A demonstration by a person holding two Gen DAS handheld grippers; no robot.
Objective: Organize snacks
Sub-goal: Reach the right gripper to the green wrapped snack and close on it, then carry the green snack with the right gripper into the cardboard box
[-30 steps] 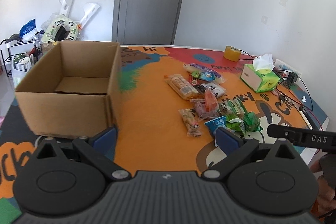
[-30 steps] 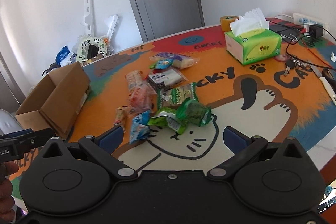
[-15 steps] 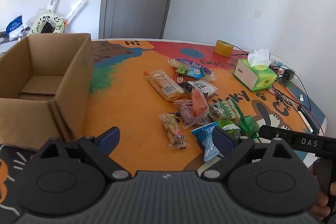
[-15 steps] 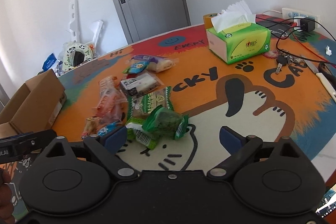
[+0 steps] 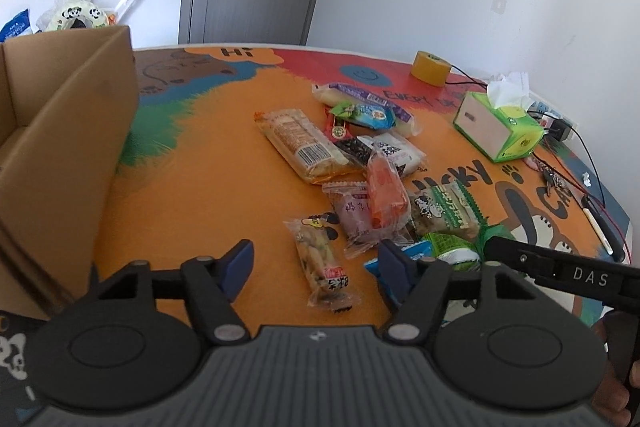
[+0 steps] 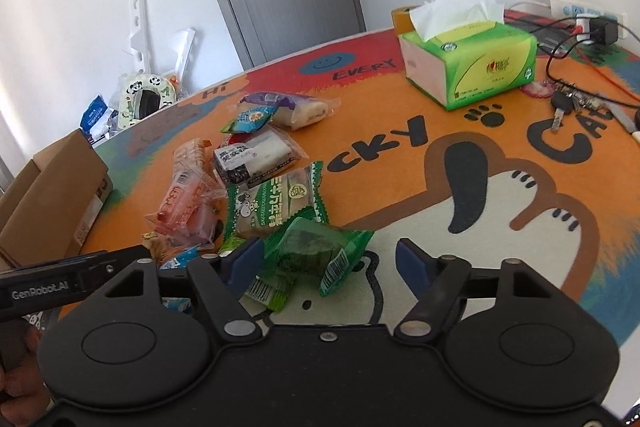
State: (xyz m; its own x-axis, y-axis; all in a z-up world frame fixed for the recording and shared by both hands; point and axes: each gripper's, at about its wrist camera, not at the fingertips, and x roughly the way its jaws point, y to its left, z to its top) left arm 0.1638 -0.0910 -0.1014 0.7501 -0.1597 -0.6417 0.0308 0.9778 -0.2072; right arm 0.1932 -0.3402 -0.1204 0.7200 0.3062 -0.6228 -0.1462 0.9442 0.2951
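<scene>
A pile of snack packets lies on the orange cartoon mat. An open cardboard box stands at the left. My left gripper hovers low over a clear packet of biscuits with a mouse print. Its jaws are closing, with that packet between the blue pads and untouched by them. My right gripper is over a green wrapped snack at the near edge of the pile. Its jaws are closing too, and the right pad is still clear of the wrapper.
A green tissue box stands at the back right, with keys, cables and a charger beyond it. A yellow tape roll sits near the far edge. Each gripper's handle shows in the other's view.
Both grippers have come forward and down toward the snack pile. Their jaws have narrowed from wide open. The box has slid toward the left edge of the left wrist view.
</scene>
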